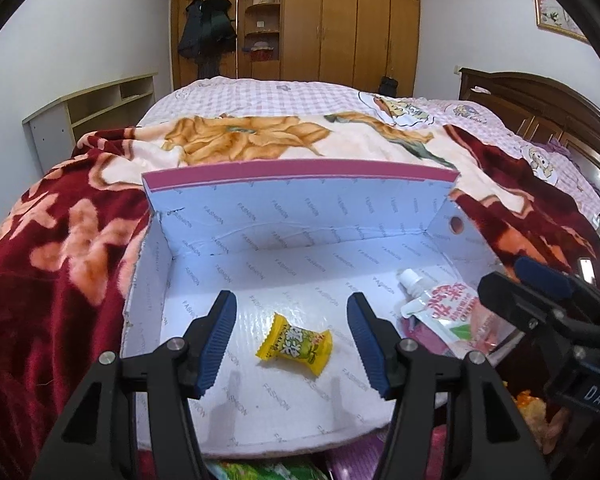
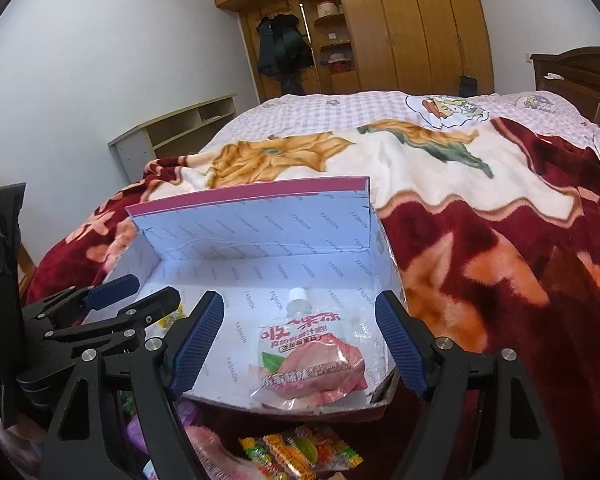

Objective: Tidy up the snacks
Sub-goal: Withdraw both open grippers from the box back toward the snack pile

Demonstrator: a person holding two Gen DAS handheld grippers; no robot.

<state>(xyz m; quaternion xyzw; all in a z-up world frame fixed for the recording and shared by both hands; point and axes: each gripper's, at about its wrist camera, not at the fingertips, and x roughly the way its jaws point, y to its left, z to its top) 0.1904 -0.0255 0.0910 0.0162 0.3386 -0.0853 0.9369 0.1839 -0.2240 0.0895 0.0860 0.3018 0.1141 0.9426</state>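
The left tool [image 1: 292, 340] hangs released over a yellow wrapped candy [image 1: 295, 343] lying on the floor of the open white box [image 1: 260, 216] on the bed's blanket [image 1: 48, 280], while the right tool [image 2: 300, 340] gapes wide above a pink jelly drink pouch [image 2: 308, 356] in the box's right end.

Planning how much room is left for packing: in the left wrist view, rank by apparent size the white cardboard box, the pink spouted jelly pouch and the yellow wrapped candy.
1. White cardboard box, by far the largest.
2. Pink spouted jelly pouch, though the right claw's frame hides part of it.
3. Yellow wrapped candy, the smallest.
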